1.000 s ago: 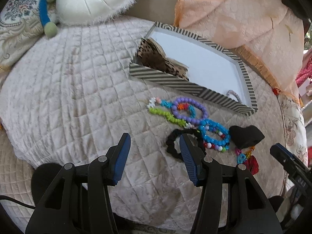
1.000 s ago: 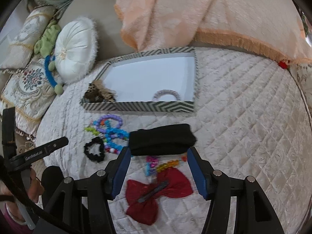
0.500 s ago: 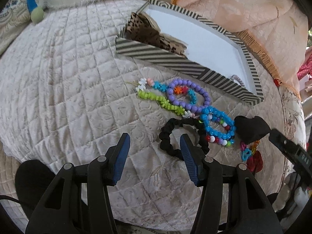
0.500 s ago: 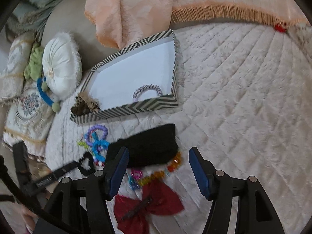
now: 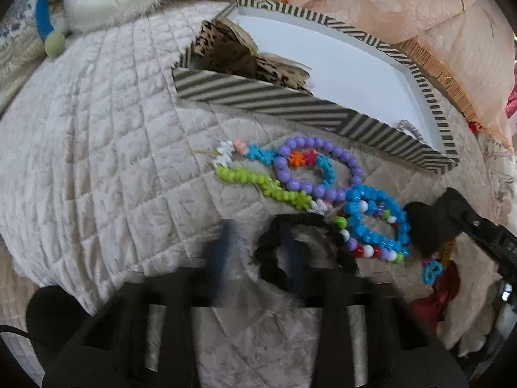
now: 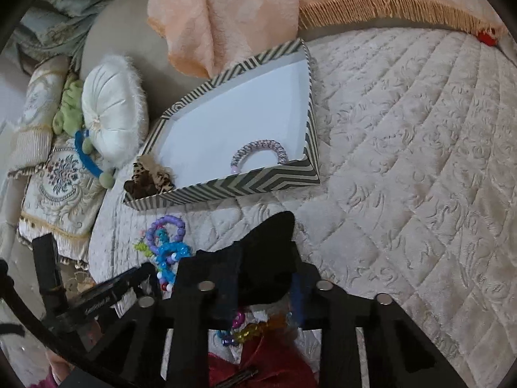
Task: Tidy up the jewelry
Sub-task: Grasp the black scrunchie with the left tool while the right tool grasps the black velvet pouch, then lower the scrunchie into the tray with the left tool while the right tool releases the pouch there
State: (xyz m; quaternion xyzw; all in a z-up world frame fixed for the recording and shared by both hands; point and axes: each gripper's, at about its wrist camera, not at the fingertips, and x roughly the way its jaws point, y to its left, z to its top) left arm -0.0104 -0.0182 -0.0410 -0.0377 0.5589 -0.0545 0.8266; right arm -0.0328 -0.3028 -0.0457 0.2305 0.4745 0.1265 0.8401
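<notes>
A striped tray (image 5: 290, 103) (image 6: 226, 190) lies on the quilted bed, holding a leopard-print piece (image 5: 232, 55) and a grey woven bracelet (image 6: 258, 148). In front of it lie a purple bead bracelet (image 5: 320, 168), a green and mixed bead strand (image 5: 258, 184) and a blue bead bracelet (image 5: 378, 223). My left gripper (image 5: 258, 252) is blurred, its fingers closing around the left side of a black scrunchie (image 5: 271, 258). My right gripper (image 6: 261, 291) is shut on a black cloth pouch (image 6: 265, 255), lifted a little. Under it are a coloured chain (image 6: 252, 329) and a red bow (image 6: 258, 365).
A white round cushion (image 6: 113, 113) and a green and blue plush toy (image 6: 77, 129) sit left of the tray. A peach fringed blanket (image 6: 258, 9) lies behind it. The quilt (image 6: 420, 161) stretches to the right.
My left gripper moved forward onto the black scrunchie and its fingers came closer together. My right gripper closed on the black pouch and raised it.
</notes>
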